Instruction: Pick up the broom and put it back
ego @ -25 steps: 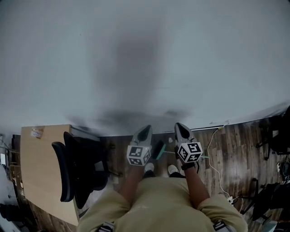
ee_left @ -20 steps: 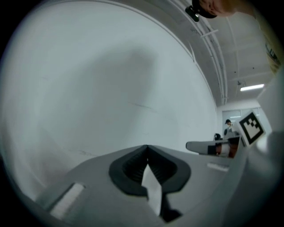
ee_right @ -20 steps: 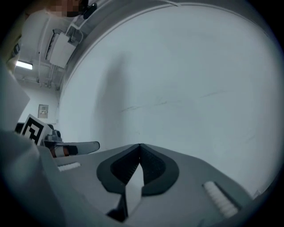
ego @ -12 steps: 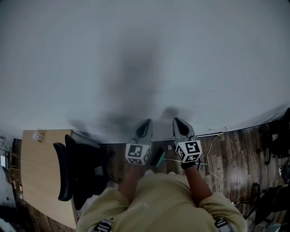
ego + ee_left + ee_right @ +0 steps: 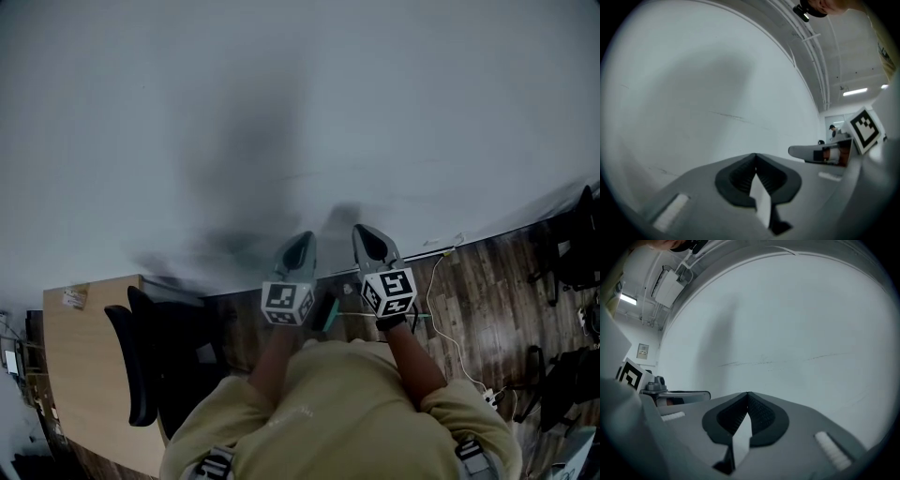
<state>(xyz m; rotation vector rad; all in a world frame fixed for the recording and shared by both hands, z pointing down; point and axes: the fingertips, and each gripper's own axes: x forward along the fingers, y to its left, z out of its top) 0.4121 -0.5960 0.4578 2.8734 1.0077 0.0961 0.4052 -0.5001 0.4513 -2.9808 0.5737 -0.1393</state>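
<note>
The broom's green head (image 5: 328,313) lies on the dark wood floor by the foot of the wall, partly hidden between my two grippers. Its thin handle (image 5: 424,317) runs off to the right. My left gripper (image 5: 298,251) and right gripper (image 5: 367,236) are held side by side above it, level and pointing at the white wall (image 5: 281,112). Both are shut and hold nothing. In the left gripper view the jaws (image 5: 755,155) meet at the tips against bare wall. The right gripper view shows its own closed jaws (image 5: 747,393) the same way.
A black office chair (image 5: 141,366) and a light wooden desk (image 5: 80,375) stand at the left. A white cable (image 5: 448,330) runs across the floor to a power strip (image 5: 489,399) at the right. Dark chair bases (image 5: 567,267) stand at the far right.
Both grippers have risen in front of the wall, staying shut and empty. The shoes seen by the broom a second ago are now hidden.
</note>
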